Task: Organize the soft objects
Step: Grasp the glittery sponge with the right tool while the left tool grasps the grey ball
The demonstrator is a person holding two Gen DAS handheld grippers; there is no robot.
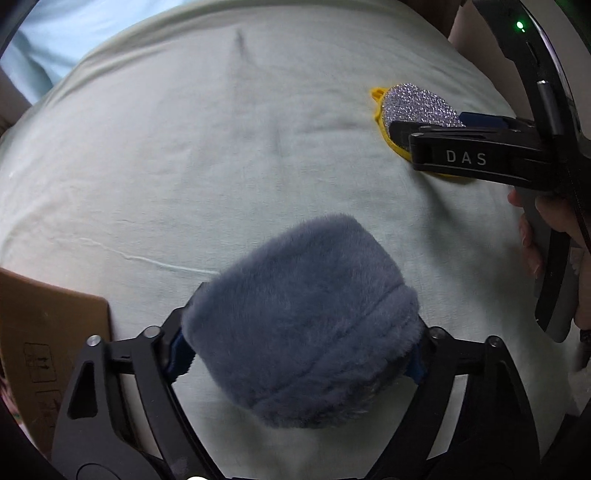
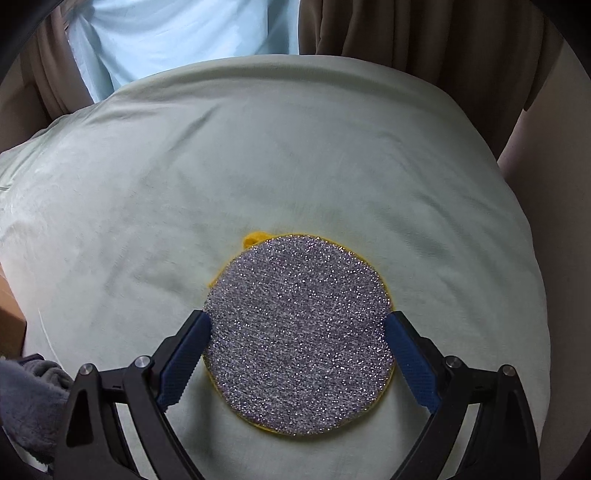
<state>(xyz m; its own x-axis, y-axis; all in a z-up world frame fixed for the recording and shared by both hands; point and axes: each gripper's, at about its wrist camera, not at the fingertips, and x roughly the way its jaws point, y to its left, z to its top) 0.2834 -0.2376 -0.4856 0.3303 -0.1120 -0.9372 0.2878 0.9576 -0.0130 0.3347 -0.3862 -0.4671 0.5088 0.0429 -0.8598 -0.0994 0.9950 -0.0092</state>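
A fluffy grey-blue plush roll [image 1: 299,325] sits between the fingers of my left gripper [image 1: 299,354], which is shut on it above the pale green cloth [image 1: 184,166]. A round silver glitter scrubber with a yellow rim [image 2: 299,336] lies flat on the cloth. My right gripper [image 2: 297,350] is open, its blue pads [image 2: 184,354] standing at either side of the scrubber's edge. In the left wrist view the scrubber [image 1: 417,103] and right gripper [image 1: 406,136] are at the upper right. The plush also shows in the right wrist view [image 2: 29,402] at the lower left.
A brown cardboard box [image 1: 48,332] stands at the left edge of the cloth, also in the right wrist view [image 2: 9,325]. Brown curtains [image 2: 406,33] and a light blue sheet [image 2: 184,33] hang beyond the cloth's far edge.
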